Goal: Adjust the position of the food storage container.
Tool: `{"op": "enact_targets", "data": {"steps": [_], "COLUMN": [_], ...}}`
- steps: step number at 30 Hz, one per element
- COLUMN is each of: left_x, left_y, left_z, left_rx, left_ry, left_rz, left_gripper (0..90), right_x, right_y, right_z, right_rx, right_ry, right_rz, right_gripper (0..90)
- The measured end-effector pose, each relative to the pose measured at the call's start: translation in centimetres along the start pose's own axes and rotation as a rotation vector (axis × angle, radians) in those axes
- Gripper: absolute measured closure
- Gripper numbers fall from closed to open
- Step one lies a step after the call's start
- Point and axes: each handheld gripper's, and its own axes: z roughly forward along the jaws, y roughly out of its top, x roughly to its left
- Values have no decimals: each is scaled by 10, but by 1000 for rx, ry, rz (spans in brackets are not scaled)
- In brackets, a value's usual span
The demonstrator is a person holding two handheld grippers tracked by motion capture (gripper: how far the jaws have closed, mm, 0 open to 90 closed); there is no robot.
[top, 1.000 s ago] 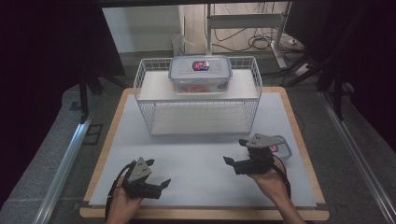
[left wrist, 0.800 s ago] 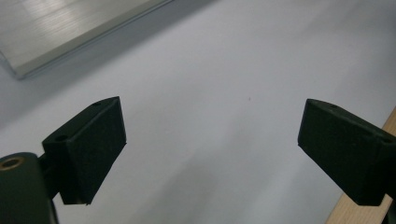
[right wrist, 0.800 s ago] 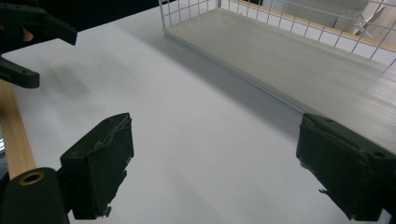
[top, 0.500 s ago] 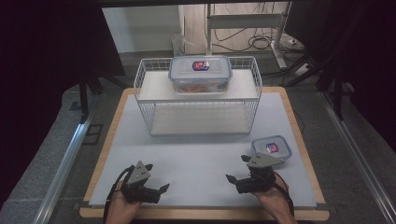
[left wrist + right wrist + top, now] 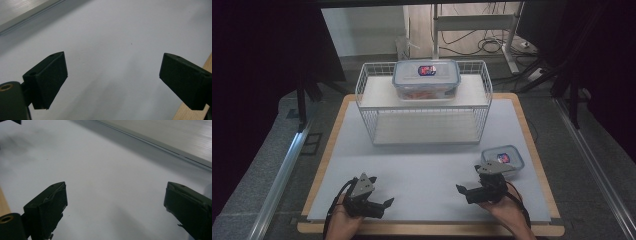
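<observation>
A dim room with dark curtains (image 5: 257,60), a grey floor (image 5: 262,170), and cables (image 5: 492,46) under a metal desk frame (image 5: 472,22).

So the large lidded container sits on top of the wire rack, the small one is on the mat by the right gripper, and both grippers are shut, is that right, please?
Not quite. Both grippers are open: the left gripper and right gripper each show their jaws spread wide over bare mat in their own gripper views. The rest holds: the large container sits on the wire rack, and the small container lies beside the right gripper.
</observation>
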Motion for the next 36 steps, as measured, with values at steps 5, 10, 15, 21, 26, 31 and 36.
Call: {"op": "enact_targets", "data": {"steps": [5, 10, 15, 21, 26, 31, 36], "left_x": [0, -1, 1, 2, 2, 3, 4], "left_y": [0, -1, -1, -2, -2, -2, -2], "left_z": [2, 4, 4, 6, 6, 7, 9], "left_rx": [8, 23, 22, 34, 35, 39, 42], "left_ry": [-2, -8, -10, -13, -15, -21, -28], "left_rz": [1, 6, -1, -1, -4, -10, -15], "left_gripper": [76, 76, 76, 78, 78, 79, 79], "right_x": [-13, -33, -53, -72, -91, -109, -127], "right_y": [2, 5, 4, 2, -1, -6, -9], "right_z": [-4, -19, -32, -42, -51, -57, -61], "right_rx": [9, 11, 2, 3, -6, -11, -20], "right_ry": [-47, -100, -117, -170, -232, -286, -356], "right_rz": [21, 49, 96, 122, 147, 168, 180], "right_gripper": [163, 406, 580, 789, 889, 892, 893]}}
